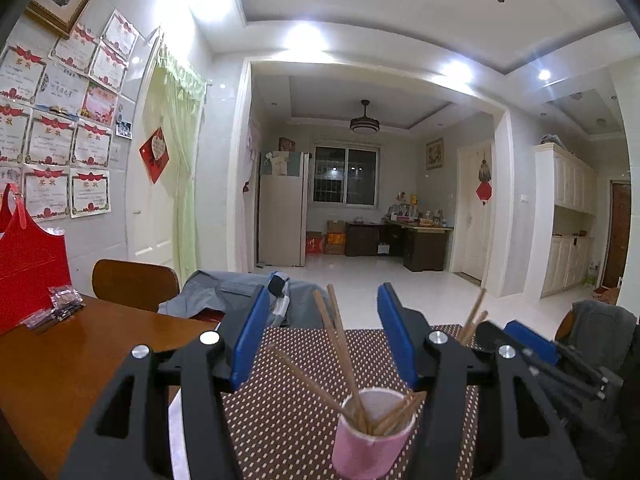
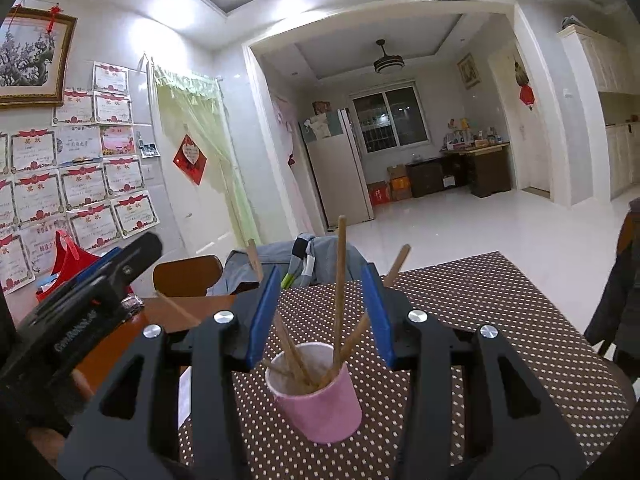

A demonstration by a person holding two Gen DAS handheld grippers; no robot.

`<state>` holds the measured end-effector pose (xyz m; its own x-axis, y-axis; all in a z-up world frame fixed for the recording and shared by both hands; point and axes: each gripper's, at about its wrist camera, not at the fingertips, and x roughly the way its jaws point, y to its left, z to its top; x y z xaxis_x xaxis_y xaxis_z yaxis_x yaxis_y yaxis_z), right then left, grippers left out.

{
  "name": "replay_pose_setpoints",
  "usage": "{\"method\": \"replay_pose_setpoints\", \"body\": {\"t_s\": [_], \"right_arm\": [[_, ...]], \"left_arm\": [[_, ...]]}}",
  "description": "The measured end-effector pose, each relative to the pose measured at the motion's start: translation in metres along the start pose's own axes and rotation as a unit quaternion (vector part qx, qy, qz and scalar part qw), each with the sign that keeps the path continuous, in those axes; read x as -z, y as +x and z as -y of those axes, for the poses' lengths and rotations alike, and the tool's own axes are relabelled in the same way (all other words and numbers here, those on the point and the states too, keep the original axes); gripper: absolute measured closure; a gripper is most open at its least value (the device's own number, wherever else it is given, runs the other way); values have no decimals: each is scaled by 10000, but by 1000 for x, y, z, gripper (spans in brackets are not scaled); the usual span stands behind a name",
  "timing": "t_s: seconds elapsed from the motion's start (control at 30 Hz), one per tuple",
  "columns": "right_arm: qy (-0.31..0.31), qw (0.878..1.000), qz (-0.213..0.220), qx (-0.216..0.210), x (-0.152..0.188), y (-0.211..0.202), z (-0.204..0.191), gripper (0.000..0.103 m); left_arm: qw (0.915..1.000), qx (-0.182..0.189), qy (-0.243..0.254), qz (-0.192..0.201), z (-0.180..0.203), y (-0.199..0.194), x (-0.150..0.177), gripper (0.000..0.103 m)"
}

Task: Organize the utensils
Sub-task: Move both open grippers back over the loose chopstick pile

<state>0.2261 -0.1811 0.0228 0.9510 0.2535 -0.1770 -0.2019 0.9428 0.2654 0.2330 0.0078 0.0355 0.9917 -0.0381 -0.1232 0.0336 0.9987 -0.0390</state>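
Note:
A pink paper cup stands on a brown dotted placemat and holds several wooden chopsticks that fan outward. My left gripper hangs just behind and above the cup, jaws wide apart; two chopsticks rise through the gap without touching the blue pads. My right gripper is also open over the cup, with one upright chopstick standing free between its fingers. Each gripper shows at the edge of the other's view: the right gripper and the left gripper.
The placemat lies on a wooden table. A red bag and small packets sit at the table's left. A chair draped with grey clothing stands behind; a dark jacket hangs at the right.

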Motion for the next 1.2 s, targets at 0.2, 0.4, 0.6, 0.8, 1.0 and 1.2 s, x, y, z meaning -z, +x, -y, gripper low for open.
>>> {"method": "replay_pose_setpoints", "body": {"t_s": [0.2,0.4,0.6,0.8,1.0,1.2], "right_arm": [[-60,9997,-247,37,10,-30,-7,59],[-147,9966,-808,24,34,-47,-13,56],[-147,9879,-1542,51,70,-56,-9,55],[-19,9738,-2275,-2,101,-56,-3,54],[1,9632,-2686,58,115,-56,1,51],[27,9570,-2902,13,129,-60,0,51]], "left_arm": [[9992,120,5,-391,-10,-32,10,45],[9934,251,119,-1111,-13,-49,35,45],[9708,289,509,-2326,-9,-45,82,45],[9190,484,728,-3844,-8,-27,139,45],[8992,644,848,-4244,-3,-31,163,45],[8874,592,997,-4461,1,-32,173,45]]}}
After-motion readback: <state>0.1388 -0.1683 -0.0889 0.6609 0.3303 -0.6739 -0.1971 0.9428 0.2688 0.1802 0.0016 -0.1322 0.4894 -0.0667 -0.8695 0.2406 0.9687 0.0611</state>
